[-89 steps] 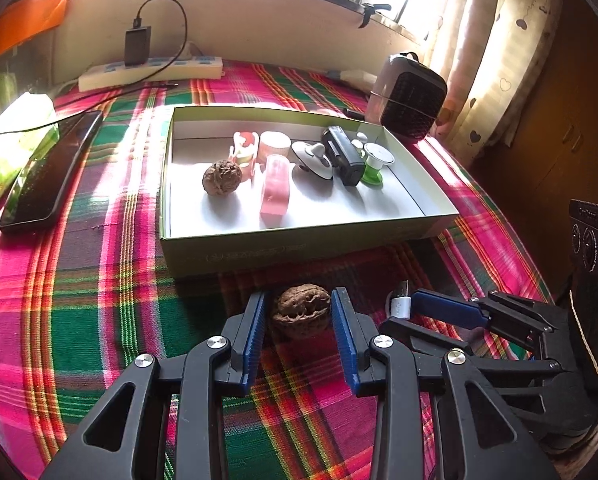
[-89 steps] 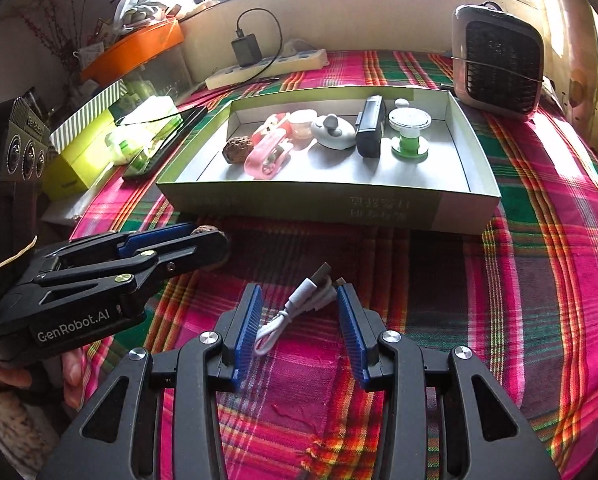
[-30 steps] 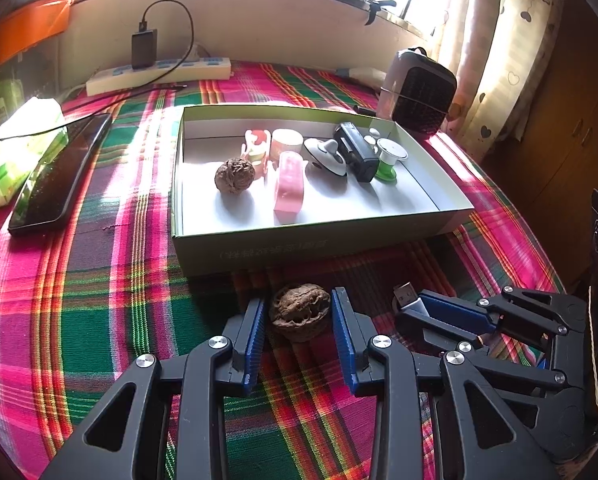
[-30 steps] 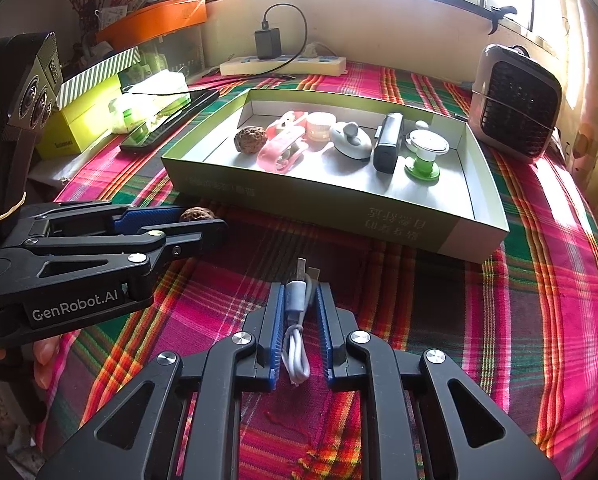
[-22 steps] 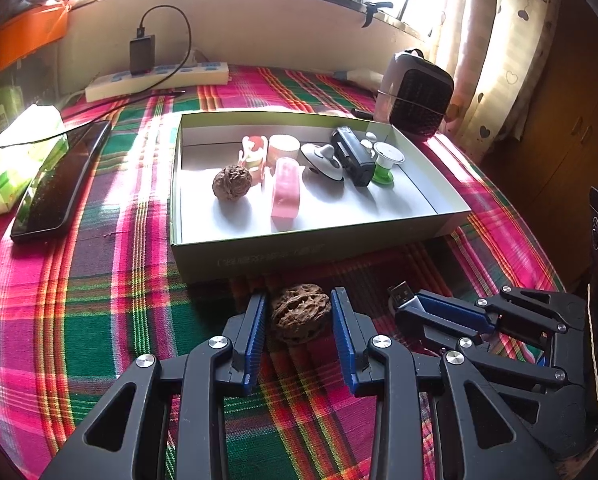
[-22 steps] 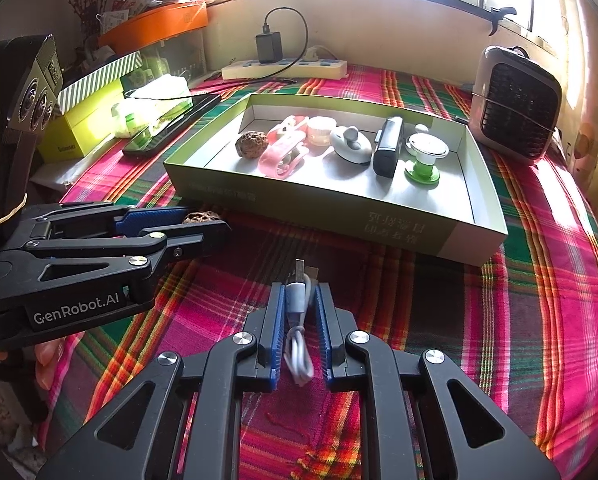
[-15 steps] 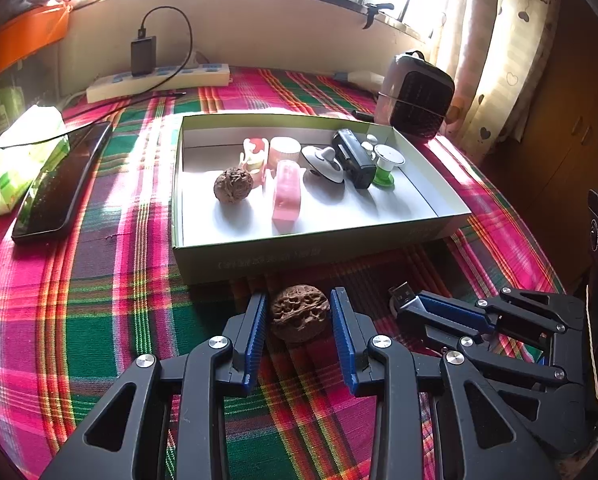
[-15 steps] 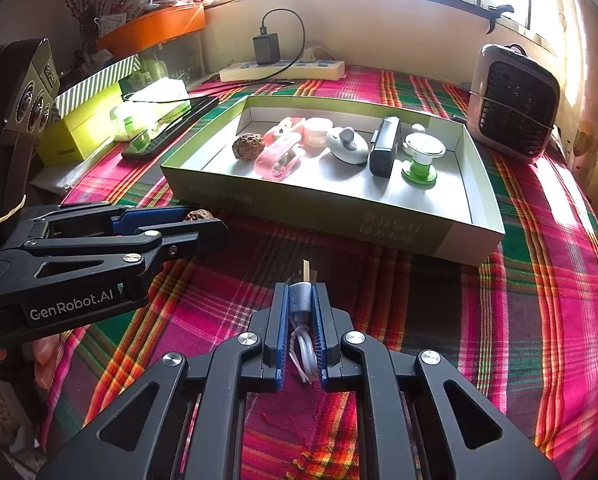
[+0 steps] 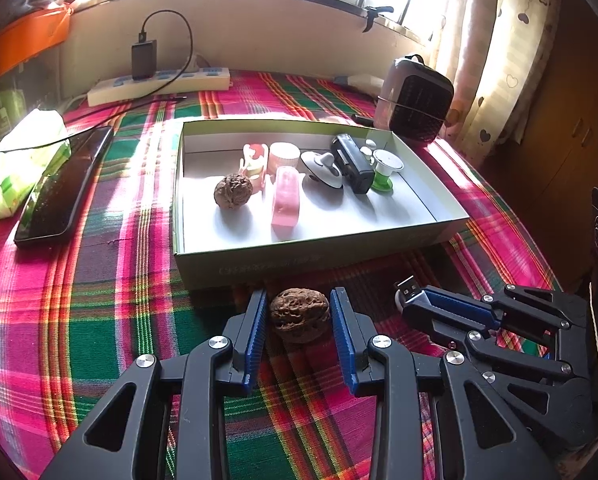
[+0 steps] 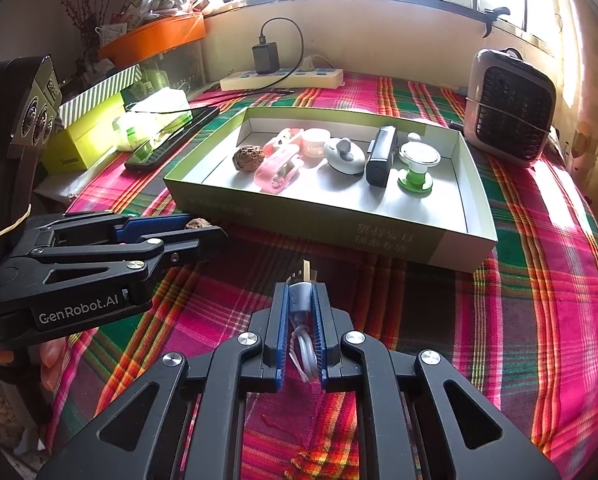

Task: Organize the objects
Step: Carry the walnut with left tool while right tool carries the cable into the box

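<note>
Presently, the left claw stands about half open astride a walnut: brown, deeply wrinkled, oval, lying on the plaid cloth just in front of the box's near wall. Whether the blue pads touch the shell cannot be told; narrow gaps seem to show on both sides. The right claw is fully closed on a cable: pale grey, coiled in short loops between the pads, its metal plug jutting past the tips towards the box. Inside the box, a second walnut sits at the left end of a row with a pink clip, a white cap, a black case and a green-footed knob.
</note>
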### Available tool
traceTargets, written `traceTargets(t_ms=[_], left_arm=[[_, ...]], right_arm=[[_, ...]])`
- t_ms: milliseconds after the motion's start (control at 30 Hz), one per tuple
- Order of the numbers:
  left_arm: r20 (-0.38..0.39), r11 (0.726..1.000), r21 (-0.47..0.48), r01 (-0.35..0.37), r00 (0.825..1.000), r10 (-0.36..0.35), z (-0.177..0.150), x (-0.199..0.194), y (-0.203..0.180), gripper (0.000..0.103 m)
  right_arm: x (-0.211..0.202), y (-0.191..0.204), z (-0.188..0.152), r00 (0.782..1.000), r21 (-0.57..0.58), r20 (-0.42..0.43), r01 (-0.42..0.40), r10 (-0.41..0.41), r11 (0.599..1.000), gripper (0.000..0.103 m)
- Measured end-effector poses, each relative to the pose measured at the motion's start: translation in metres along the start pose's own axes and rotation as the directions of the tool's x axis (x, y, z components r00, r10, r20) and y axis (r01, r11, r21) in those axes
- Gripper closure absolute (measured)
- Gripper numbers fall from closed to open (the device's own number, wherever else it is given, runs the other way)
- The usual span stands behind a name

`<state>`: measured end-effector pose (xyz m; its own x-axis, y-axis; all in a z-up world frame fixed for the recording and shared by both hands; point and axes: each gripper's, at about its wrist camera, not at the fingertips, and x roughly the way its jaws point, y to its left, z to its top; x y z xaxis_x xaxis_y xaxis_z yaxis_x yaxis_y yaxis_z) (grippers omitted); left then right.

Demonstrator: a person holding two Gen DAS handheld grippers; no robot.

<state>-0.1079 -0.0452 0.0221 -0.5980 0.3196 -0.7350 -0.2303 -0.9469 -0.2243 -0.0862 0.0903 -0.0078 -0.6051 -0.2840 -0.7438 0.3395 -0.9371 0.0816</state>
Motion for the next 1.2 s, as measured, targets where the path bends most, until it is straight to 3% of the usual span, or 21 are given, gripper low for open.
traceTargets(t_ms=[367,1200], left_arm=[[-0.001,1.000,0.001,-0.008,1.000,0.008,0.000,-0.001,-0.002,0.073],[0.087,1.000,-0.003,-0.019,0.996,0.019,0.037,-0.011,0.000,0.073]], right_arm=[[-0.005,-0.004,0.003,1.000,0.012,0.018,-0.002,0.002,1.000,0.091],[-0.011,-0.013,0.038,0.996,0.002,0.090,-0.008,0.007,1.000,0.091]])
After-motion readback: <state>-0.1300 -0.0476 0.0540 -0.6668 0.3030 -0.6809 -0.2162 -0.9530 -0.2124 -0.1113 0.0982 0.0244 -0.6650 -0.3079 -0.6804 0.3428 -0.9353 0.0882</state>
